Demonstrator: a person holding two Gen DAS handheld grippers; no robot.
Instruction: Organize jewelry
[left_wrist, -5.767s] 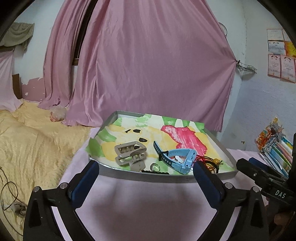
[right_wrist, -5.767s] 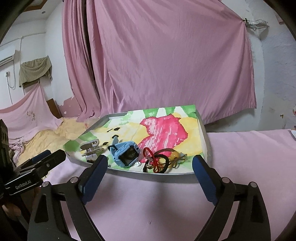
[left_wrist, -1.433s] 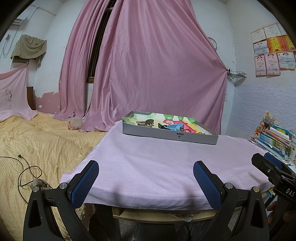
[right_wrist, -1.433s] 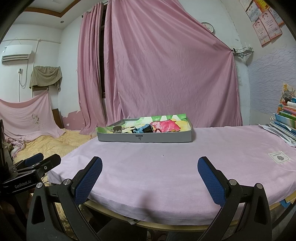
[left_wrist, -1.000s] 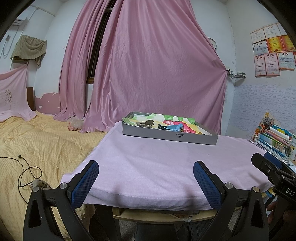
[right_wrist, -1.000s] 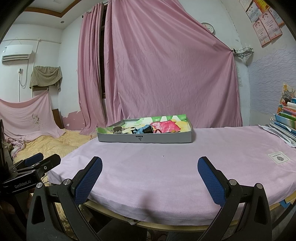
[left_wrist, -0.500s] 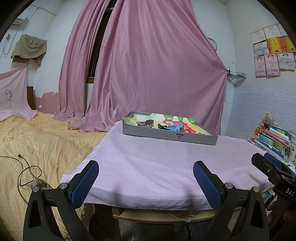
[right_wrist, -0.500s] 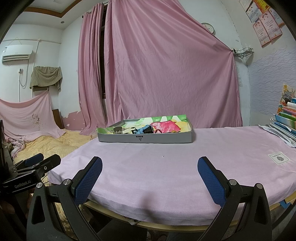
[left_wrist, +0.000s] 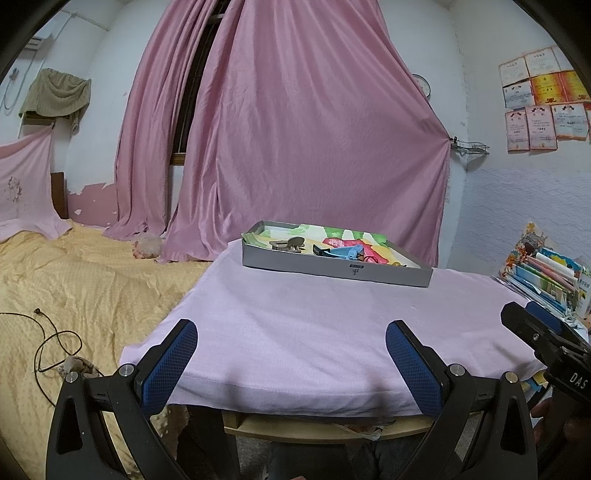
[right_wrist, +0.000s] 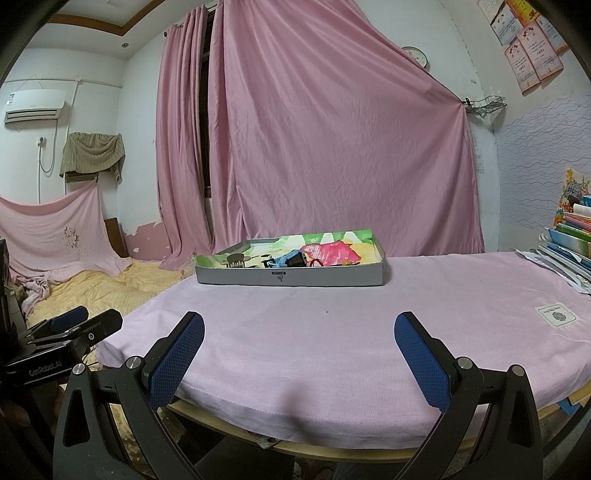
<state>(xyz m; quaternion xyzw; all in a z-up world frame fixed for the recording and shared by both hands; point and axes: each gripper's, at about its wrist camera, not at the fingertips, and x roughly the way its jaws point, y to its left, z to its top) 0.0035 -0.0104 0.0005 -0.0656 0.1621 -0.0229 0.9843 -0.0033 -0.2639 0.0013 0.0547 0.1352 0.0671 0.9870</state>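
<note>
Jaws spread on both grippers, well short of the tray (left_wrist: 332, 266).

tray (left_wrist: 332, 266) wall hides jewelry bases | small pieces indistinct | book stack (right_wrist: 576, 243) cut off

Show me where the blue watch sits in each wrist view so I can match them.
Left wrist: blue watch in the grey tray, right of centre.
Right wrist: blue watch mid-tray, left of the pink print.
Shared landmark: the logo label on the tray's front wall.
</note>
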